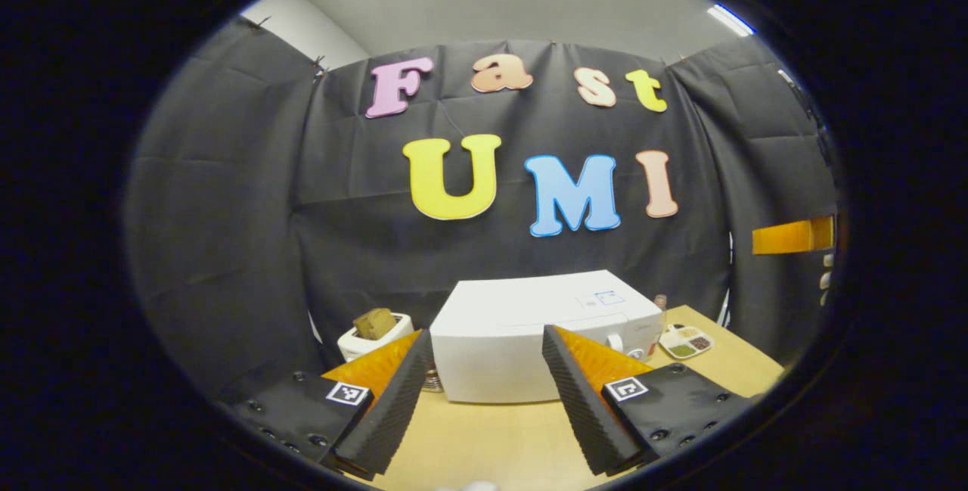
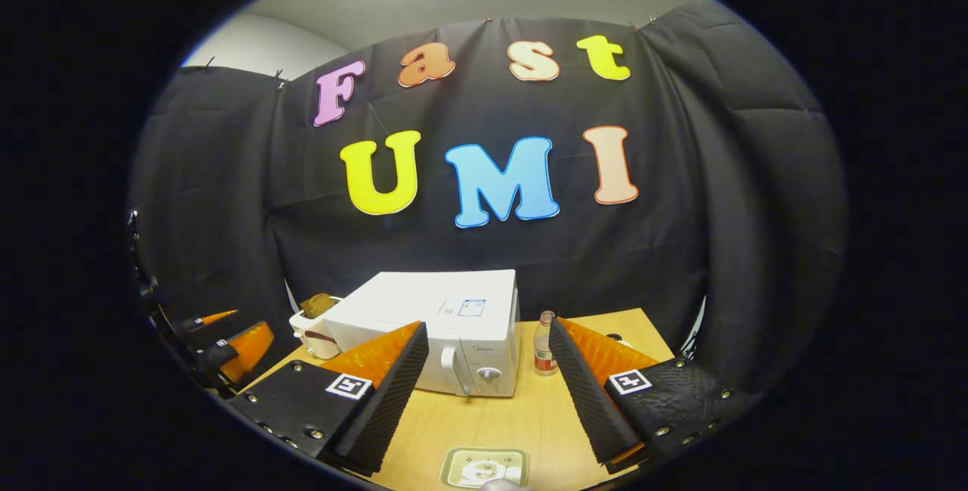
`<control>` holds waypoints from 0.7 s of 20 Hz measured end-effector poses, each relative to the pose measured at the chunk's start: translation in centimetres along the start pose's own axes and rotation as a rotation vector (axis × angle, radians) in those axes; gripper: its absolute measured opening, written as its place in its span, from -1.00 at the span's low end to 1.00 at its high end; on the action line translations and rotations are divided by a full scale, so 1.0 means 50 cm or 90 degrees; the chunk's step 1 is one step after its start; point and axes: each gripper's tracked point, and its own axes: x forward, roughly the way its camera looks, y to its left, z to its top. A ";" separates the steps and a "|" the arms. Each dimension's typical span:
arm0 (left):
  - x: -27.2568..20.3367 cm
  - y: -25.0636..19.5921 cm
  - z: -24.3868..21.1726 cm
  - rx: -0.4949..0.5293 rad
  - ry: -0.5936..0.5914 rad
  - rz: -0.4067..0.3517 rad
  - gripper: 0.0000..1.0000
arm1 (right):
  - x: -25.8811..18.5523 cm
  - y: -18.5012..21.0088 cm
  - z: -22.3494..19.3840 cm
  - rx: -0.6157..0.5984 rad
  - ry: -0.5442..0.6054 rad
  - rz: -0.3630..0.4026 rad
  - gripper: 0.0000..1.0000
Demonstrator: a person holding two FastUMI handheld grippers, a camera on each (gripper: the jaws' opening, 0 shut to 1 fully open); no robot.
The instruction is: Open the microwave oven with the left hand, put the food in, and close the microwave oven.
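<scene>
Left gripper view, item one: microwave oven (image 1: 544,340), white, door shut, standing on the wooden table (image 1: 484,438) straight ahead of your left gripper (image 1: 484,358). Its long axis runs across your line of approach. Jaws stand wide apart, holding nothing, framing the oven's front but well short of it.

Item two: door handle (image 2: 452,370), upright, at the oven's control-knob end; seen clearly in the right gripper view. Judged from here, you must reach forward and slightly toward that end to hook it.

Item three: right gripper (image 2: 488,362), jaws likewise wide and empty, facing the oven's knob corner. The left gripper (image 2: 227,347) shows off to the oven's far side in this view.

Item four: food dish (image 2: 484,468), on the table nearer you than the oven, below the right jaws; the right hand looks nearer to it.

Item five: toaster (image 1: 374,332) with bread, beside the oven's end away from the knob. Bottle (image 2: 542,347) just beside the knob end.
</scene>
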 end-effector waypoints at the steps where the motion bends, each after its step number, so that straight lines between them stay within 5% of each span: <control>1: -0.013 0.024 0.011 -0.009 -0.005 0.008 0.95 | -0.002 0.001 0.002 -0.008 -0.003 -0.011 0.96; 14: -0.081 0.130 0.093 -0.015 -0.049 0.028 0.95 | -0.037 0.039 0.015 -0.010 -0.047 -0.041 0.95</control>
